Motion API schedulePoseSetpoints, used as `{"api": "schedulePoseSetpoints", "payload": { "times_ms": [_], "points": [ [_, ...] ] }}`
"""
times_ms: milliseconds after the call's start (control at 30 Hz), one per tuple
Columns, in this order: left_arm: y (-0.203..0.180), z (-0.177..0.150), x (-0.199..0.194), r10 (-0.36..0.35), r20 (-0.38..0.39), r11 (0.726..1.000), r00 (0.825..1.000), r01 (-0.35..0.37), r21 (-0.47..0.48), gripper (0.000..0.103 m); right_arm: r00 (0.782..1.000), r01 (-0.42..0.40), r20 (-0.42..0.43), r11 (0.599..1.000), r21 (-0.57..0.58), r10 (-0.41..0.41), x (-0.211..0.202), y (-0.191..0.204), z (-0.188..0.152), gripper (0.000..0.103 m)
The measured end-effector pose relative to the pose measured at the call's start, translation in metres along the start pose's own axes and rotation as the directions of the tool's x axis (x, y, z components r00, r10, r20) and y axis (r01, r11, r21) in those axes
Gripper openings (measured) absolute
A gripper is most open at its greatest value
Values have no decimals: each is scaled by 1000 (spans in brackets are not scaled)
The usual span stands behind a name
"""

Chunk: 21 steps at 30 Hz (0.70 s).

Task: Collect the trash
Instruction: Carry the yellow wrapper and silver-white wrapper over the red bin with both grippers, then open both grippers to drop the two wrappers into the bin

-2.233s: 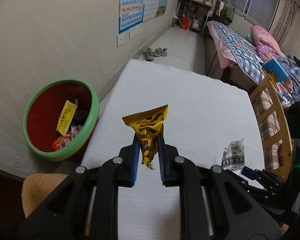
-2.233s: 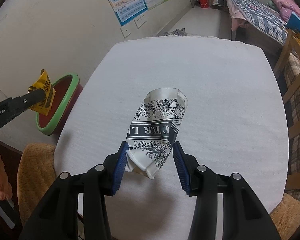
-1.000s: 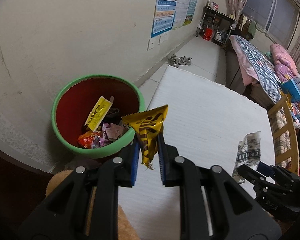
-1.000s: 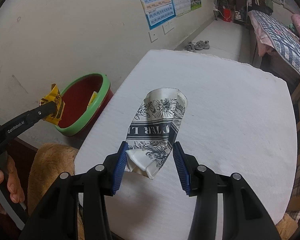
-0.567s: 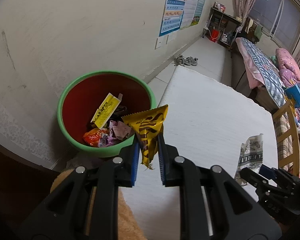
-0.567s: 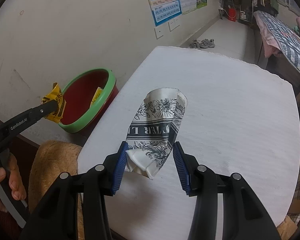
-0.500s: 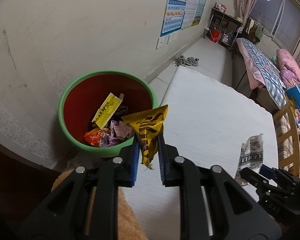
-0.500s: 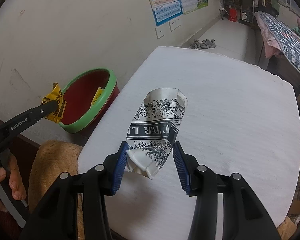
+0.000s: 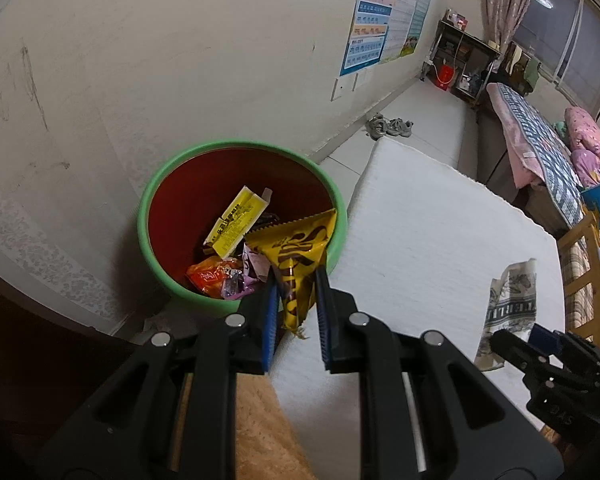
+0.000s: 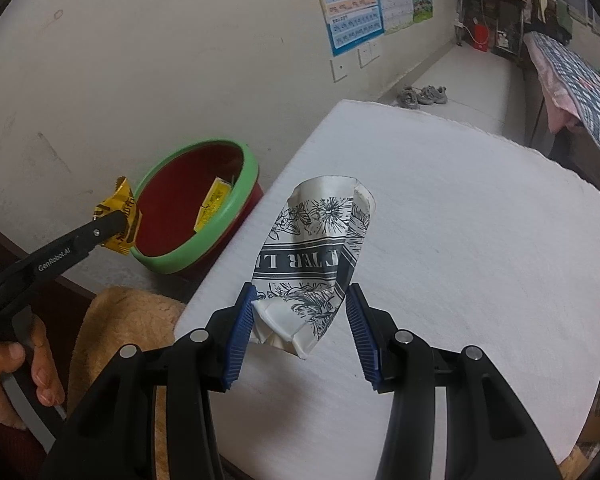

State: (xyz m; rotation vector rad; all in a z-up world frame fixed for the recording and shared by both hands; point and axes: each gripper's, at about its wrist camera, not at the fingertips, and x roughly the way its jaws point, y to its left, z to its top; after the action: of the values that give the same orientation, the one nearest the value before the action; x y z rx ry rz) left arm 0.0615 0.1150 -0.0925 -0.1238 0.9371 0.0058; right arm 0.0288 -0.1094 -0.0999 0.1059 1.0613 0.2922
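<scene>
**Both grippers loaded by the bin**

The left hand-held gripper (image 9: 296,304) pinches a yellow snack wrapper (image 9: 296,252) tightly, over the green-rimmed bin's (image 9: 148,204) near edge. The right hand-held gripper (image 10: 300,330), half open, clamps a crushed paper cup (image 10: 316,256) above the desk (image 10: 480,220), right of the bin.

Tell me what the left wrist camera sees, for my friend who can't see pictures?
The left gripper pinches a yellow snack wrapper by a green-rimmed red bin of trash beside a white table. At right, another gripper holds a crumpled paper cup.
</scene>
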Motion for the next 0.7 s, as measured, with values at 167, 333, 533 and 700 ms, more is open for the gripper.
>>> {"api": "schedulePoseSetpoints", "payload": {
  "times_ms": [167, 333, 533, 700],
  "points": [
    [7, 1, 1, 10, 5, 1000, 1000, -10, -10, 17, 1000, -22, 2, 1000, -20, 22, 7, 15, 17, 45],
    [22, 6, 6, 22, -6, 999, 1000, -22, -24, 17, 999, -29, 16, 997, -78, 31, 15, 33, 38, 45],
    [37, 19, 10, 36, 6, 999, 999, -35, -28, 17, 999, -39, 20, 993, -110, 41, 24, 49, 54, 46],
    [47, 31, 16, 40, 14, 998, 999, -39, -40, 17, 999, -39, 12, 990, -132, 41, 33, 58, 60, 46]
  ]
}}
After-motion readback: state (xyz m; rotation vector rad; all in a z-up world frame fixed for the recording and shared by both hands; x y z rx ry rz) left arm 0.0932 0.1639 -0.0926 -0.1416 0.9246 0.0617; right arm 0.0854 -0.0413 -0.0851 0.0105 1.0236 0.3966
